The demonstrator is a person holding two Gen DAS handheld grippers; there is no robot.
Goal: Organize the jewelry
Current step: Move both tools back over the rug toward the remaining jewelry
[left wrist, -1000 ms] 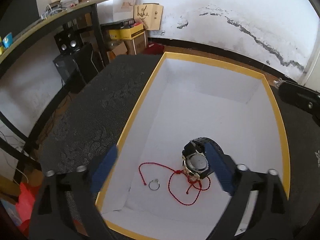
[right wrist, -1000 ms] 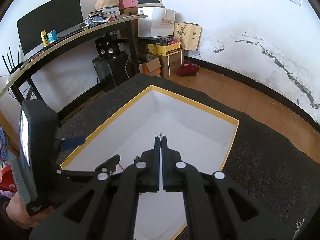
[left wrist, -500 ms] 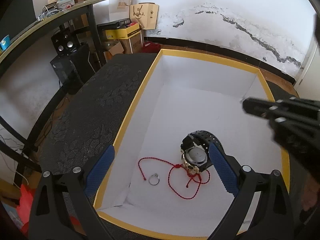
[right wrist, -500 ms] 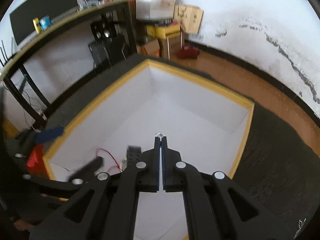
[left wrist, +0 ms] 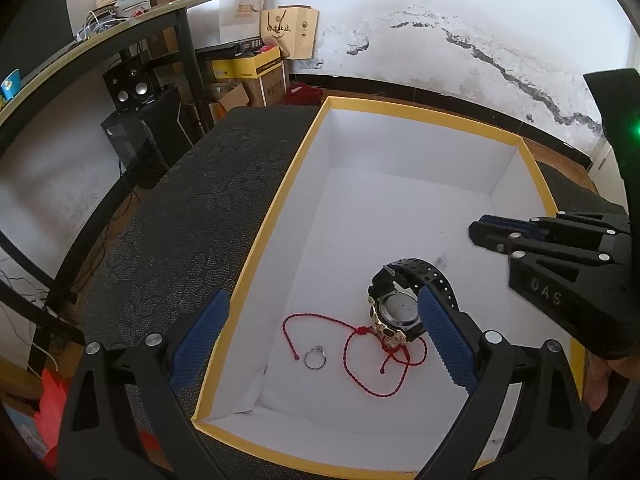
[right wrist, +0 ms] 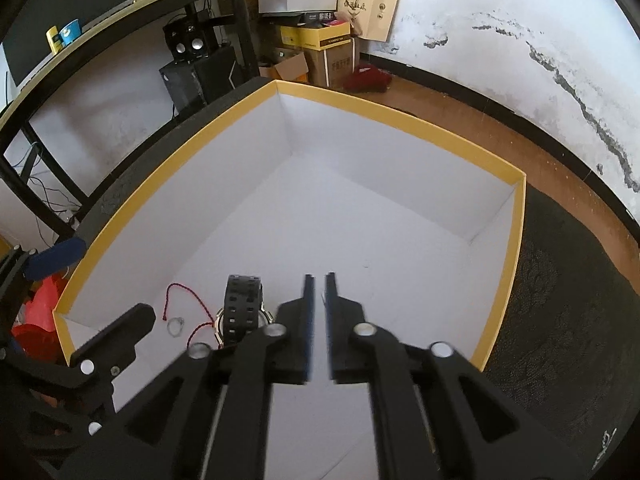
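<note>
Left gripper (left wrist: 322, 332), fingers spread wide, hovers over the near end of the yellow-rimmed white box (left wrist: 276, 216) on the dark patterned surface (left wrist: 192, 208). On the box floor lie, left to right: silver ring (left wrist: 315, 358), red cord bracelet (left wrist: 372, 354), black watch (left wrist: 400, 304). Right gripper (right wrist: 319, 292), fingers slightly parted and holding nothing, hangs over the box beside the watch

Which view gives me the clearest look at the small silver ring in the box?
Left wrist: the ring lies unobstructed on the white box floor beside the red cord. The right wrist view shows it smaller and blurrier, near the frame's lower left.
</note>
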